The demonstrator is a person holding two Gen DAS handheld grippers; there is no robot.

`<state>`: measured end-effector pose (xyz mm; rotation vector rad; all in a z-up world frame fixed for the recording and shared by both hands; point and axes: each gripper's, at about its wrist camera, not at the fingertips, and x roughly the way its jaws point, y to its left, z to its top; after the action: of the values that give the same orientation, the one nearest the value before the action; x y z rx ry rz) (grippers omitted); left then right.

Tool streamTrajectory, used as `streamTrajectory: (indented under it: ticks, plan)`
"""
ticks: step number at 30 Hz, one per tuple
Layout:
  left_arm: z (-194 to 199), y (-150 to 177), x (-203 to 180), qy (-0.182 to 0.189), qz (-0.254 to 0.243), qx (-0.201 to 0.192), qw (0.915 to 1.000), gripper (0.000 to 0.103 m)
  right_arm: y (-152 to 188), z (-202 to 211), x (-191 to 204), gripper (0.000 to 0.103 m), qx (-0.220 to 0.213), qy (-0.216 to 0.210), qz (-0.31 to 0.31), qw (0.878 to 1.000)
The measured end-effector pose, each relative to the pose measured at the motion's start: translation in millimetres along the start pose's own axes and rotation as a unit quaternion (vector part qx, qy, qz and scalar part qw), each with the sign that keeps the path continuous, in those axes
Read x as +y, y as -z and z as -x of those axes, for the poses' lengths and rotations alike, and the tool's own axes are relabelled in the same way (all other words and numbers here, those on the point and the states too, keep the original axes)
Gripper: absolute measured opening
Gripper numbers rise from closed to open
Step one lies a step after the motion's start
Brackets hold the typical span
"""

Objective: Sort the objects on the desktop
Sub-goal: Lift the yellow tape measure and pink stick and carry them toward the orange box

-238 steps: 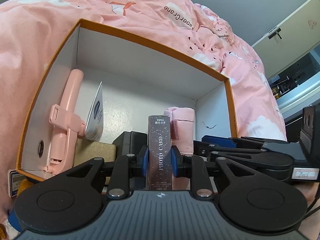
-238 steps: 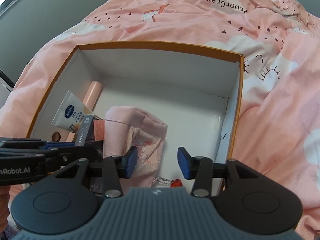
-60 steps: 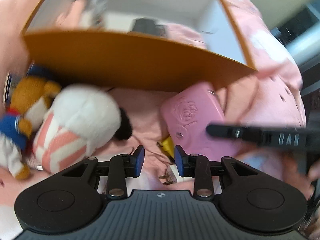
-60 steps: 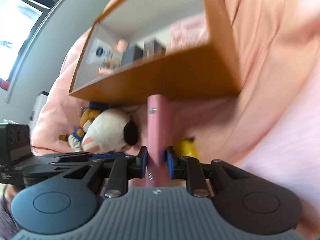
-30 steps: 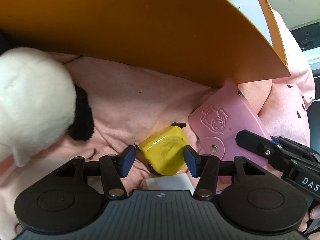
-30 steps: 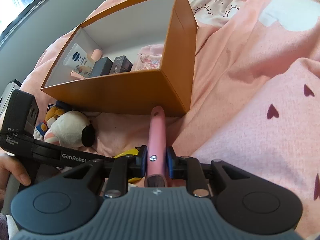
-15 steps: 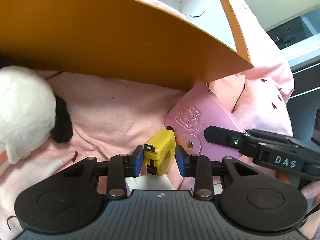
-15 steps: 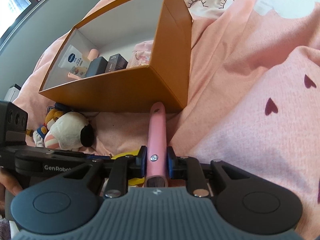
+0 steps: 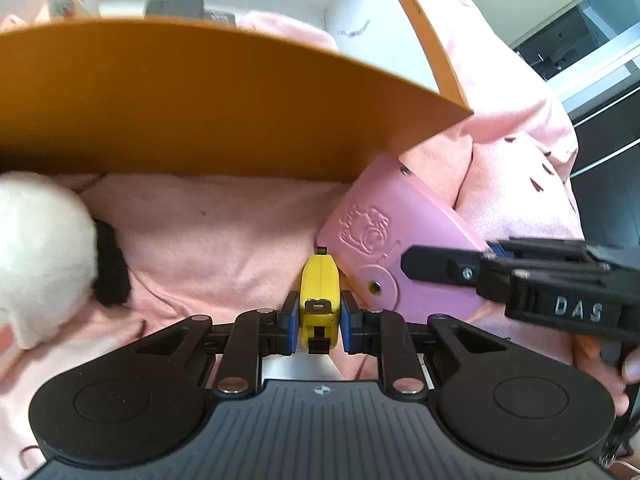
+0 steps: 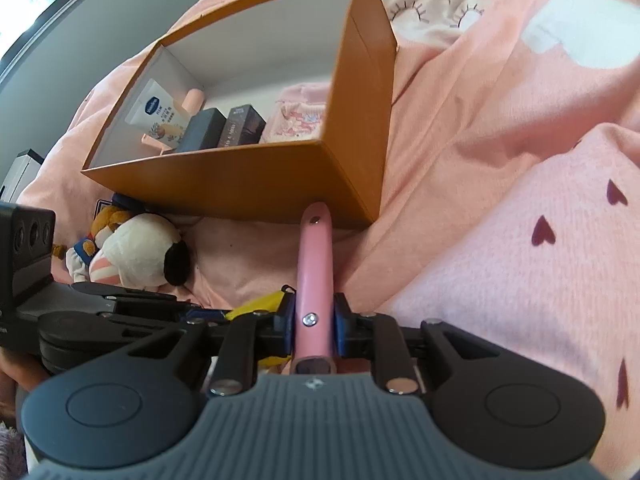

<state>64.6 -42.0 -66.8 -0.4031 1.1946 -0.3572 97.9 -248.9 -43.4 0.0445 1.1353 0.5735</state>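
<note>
My left gripper is shut on a yellow tape measure, held edge-on just above the pink bedding. My right gripper is shut on a flat pink case, seen edge-on; in the left wrist view the pink case shows its embossed face, right of the tape measure. The orange box stands just beyond both grippers, its near wall filling the upper left wrist view. Inside it are a cream tube, two dark boxes and a pink pouch.
A white plush toy with a black ear lies left of the grippers, against the box front; it also shows in the left wrist view. Pink bedding spreads all around. A white object lies under the left gripper.
My left gripper has closed on the yellow tape measure and turned it edge-on. My right gripper keeps hold of the pink case and has lifted slightly toward the box.
</note>
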Motion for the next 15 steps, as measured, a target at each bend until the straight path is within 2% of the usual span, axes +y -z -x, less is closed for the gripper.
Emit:
streamTrajectory:
  ticks: [9, 15]
  plan:
    - [52, -4, 6, -0.025, 0.025, -0.045, 0.9983, 0.022, 7, 25, 25, 0.020, -0.043, 0.037, 0.047, 0.997]
    - [86, -13, -1, -0.024, 0.028, -0.075, 0.9965, 0.022, -1, 49, 32, 0.020, -0.067, 0.005, 0.052, 0.996]
